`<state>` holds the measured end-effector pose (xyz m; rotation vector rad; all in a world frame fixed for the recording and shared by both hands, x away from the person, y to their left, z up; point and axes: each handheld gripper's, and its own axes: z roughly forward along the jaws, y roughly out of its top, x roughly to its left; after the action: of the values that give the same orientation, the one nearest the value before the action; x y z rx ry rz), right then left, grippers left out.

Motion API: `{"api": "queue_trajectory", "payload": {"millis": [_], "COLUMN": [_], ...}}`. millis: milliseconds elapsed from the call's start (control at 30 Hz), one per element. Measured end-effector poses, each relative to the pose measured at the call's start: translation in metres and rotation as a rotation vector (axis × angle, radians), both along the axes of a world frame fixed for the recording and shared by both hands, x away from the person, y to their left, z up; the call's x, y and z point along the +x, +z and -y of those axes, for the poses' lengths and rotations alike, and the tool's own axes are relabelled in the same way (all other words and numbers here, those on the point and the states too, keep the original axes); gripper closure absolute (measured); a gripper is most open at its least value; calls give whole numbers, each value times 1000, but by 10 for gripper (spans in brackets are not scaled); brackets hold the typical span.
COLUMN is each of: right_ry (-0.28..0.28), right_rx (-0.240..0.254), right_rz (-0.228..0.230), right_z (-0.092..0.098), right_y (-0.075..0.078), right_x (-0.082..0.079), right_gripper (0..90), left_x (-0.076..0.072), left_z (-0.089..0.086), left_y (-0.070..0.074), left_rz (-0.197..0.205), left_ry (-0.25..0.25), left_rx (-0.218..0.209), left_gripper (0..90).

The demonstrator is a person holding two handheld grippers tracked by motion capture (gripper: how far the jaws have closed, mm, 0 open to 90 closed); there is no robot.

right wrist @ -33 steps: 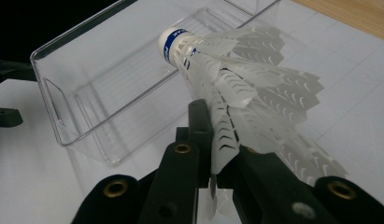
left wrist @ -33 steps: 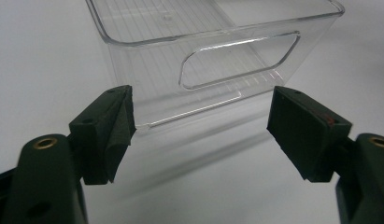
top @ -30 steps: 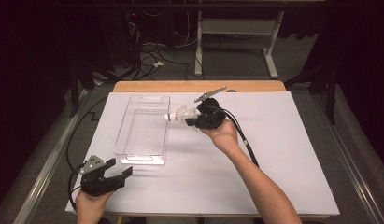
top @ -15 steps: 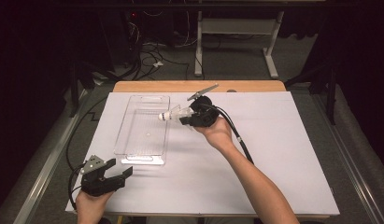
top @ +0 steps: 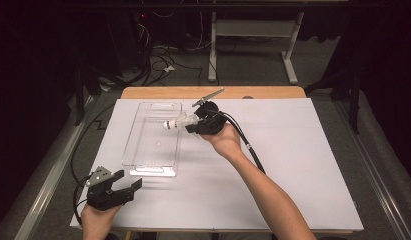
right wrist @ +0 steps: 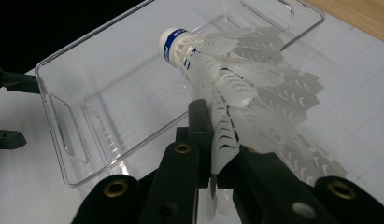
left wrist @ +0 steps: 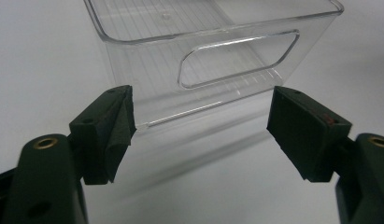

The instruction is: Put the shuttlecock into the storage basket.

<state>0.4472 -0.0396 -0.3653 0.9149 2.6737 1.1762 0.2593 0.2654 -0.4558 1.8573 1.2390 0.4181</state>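
right gripper: jaws were clamped on the feather skirt of the shuttlecock, cork end pointing away from the hand.
shuttlecock: hung in the air, cork over the bin's right wall near its far end, feathers trailing outside.
change: across the last second the right gripper carried the shuttlecock leftward, from just beside the bin's right wall to over that wall.
meaning: looked like the carry was nearly done; lowering and letting go into the bin still remained.
bin: clear, nothing inside, stood on the left half of the white sheet, long side running toward the far edge.
left gripper: jaws stood apart, held nothing, sat at the sheet's near-left corner facing the bin's handle end.
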Motion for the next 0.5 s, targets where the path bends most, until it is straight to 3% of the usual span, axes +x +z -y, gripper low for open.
{"api": "queue_trajectory", "payload": {"millis": [500], "right_ry": [1], "right_rx": [-5], "right_rz": [-9], "right_z": [-13], "right_y": [0], "right_x": [8], "right_gripper": [891], "left_x": [0], "left_z": [0], "left_y": [0], "left_rz": [-2], "left_ry": [0], "left_rx": [-1], "left_gripper": [242]}}
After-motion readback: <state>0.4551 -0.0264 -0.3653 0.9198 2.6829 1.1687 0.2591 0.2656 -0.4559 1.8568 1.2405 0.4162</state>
